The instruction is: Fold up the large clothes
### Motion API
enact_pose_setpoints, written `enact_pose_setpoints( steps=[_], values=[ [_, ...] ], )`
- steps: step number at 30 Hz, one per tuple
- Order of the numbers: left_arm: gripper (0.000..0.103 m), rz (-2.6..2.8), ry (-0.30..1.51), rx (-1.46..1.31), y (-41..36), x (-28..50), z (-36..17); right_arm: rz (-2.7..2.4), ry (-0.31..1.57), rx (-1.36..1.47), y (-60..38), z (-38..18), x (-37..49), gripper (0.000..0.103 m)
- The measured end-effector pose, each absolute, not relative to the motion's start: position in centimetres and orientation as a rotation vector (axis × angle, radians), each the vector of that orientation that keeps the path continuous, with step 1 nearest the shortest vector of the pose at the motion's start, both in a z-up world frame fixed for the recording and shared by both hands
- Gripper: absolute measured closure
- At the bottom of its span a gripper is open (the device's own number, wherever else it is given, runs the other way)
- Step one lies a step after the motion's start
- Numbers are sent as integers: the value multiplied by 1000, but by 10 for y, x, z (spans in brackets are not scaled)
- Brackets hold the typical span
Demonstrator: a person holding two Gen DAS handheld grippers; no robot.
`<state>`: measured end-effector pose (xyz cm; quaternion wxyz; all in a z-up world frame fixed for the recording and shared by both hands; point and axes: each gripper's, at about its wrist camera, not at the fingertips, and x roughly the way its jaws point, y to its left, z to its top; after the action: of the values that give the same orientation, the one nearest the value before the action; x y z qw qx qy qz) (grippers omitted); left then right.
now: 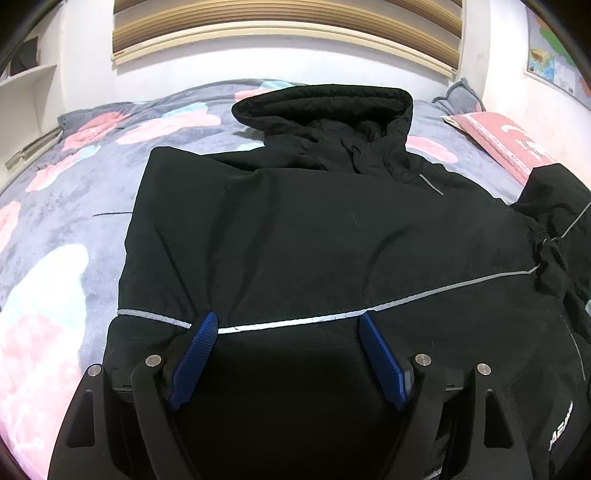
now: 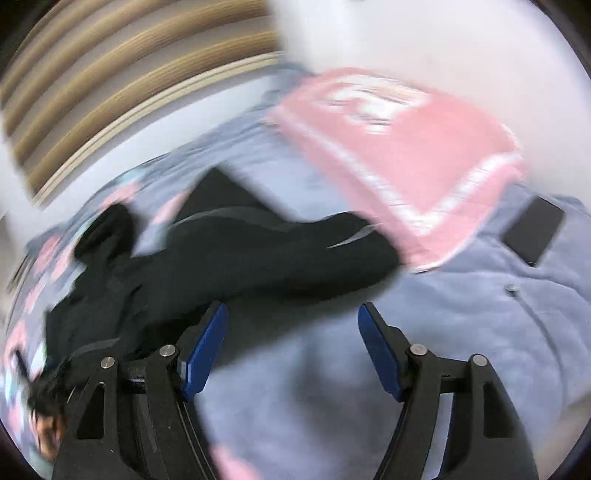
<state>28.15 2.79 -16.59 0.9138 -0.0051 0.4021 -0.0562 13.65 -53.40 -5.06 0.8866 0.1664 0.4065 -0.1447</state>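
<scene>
Now spread flat on the floral blanket (image 1: 55, 206): black hooded jacket (image 1: 317, 236), hood toward the headboard. Left gripper (image 1: 286, 317) gaping wide above its reflective stripe (image 1: 406, 301), gripping nothing. Right gripper (image 2: 291, 308) wide too, empty over bare blanket beside a sleeve (image 2: 295, 251).

White walls (image 1: 85, 55), slatted wooden headboard (image 1: 288, 33) (pale trim), floral-blanketed bed (image 1: 55, 229).

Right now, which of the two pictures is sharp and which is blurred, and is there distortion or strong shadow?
Left wrist view: sharp, though the fisheye bends the headboard into a curve; the black jacket is so dark that its folds barely show. Right wrist view: smeared by motion blur, the pink pillow and the jacket streaked; only the right hand-held gripper looks crisp.
</scene>
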Motion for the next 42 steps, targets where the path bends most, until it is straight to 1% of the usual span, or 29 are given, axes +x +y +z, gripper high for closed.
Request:
enact_pose_setpoints(
  steps=[4,8,10,13,15,16,18,19,20,22,26,28,31,33,34,37,40,42],
  values=[
    [22,-113,829,-6,28,281,-167,-364,844,490,-601,-68,168,25],
    [22,-116,831,-4,28,283,-167,-434,863,524,-640,-98,198,25],
    [21,-116,832,-3,27,283,-167,-443,930,546,-647,-119,214,25],
    [21,-116,831,-3,27,283,-167,-373,1014,688,-650,-162,224,25],
    [21,-114,832,-2,27,283,-167,-341,1023,770,-647,-183,223,24],
    [21,-114,833,0,27,283,-167,-347,1013,756,-643,-184,222,26],
    [21,-112,838,6,26,284,-166,-316,988,685,-635,-175,227,56],
    [21,-110,843,12,26,285,-166,-294,987,661,-629,-170,228,74],
    [21,-107,849,19,25,286,-165,-282,980,635,-626,-162,229,81],
    [21,-92,868,53,20,287,-158,-299,944,564,-623,-138,226,84],
    [21,-149,816,47,8,277,-133,-515,794,277,-634,-77,206,86],
    [21,-164,782,49,0,273,-124,-618,755,200,-649,-62,198,86],
    [21,-168,812,69,-10,282,-134,-619,805,253,-682,-76,194,87],
    [21,-148,873,74,-11,291,-154,-626,883,289,-693,-101,197,87],
    [21,-154,871,64,-8,291,-158,-626,925,291,-697,-117,199,87],
    [21,-164,874,44,-2,291,-155,-616,987,311,-702,-141,197,87],
    [21,-164,877,55,-4,290,-148,-606,975,342,-698,-134,192,88],
    [21,-181,856,26,1,282,-137,-579,957,330,-685,-116,188,89]
  ],
)
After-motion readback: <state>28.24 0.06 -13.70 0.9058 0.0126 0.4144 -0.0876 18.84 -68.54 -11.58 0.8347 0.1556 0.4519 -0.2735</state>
